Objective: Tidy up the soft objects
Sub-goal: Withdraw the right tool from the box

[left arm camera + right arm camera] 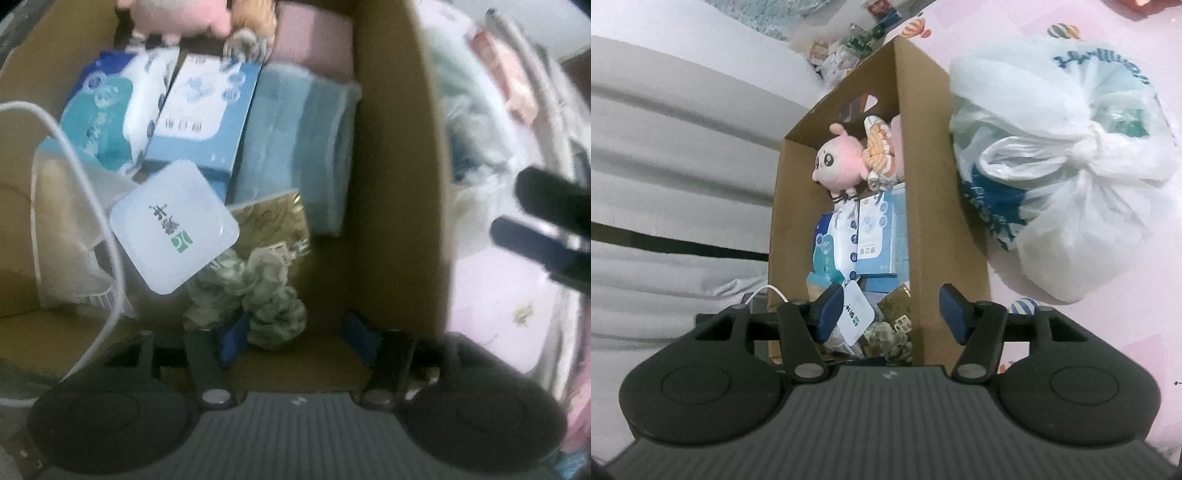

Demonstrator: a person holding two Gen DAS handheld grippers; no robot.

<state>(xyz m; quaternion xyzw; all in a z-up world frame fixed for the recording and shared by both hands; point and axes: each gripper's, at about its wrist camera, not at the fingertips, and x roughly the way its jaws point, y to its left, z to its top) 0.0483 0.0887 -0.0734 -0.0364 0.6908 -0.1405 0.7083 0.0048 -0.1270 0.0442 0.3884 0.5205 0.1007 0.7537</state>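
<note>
Cardboard box (938,229) below jaws | both jaws open, empty | crumpled cloth (258,295) between left jaws: release cleanly, lift straight.

- A home bedroom is suggested by white rumpled bedding (676,177).
- A pink balloon-printed sheet (1071,369) is spread beneath a brown cardboard box (931,206) of household goods.

A knotted white plastic bag (1067,177) with blue lettering sits on a pink sheet (1115,369), touching the right wall of the cardboard box (931,206). White bedding (672,147) lies left of the box. A white cable (85,184) loops over the box's left side.
</note>
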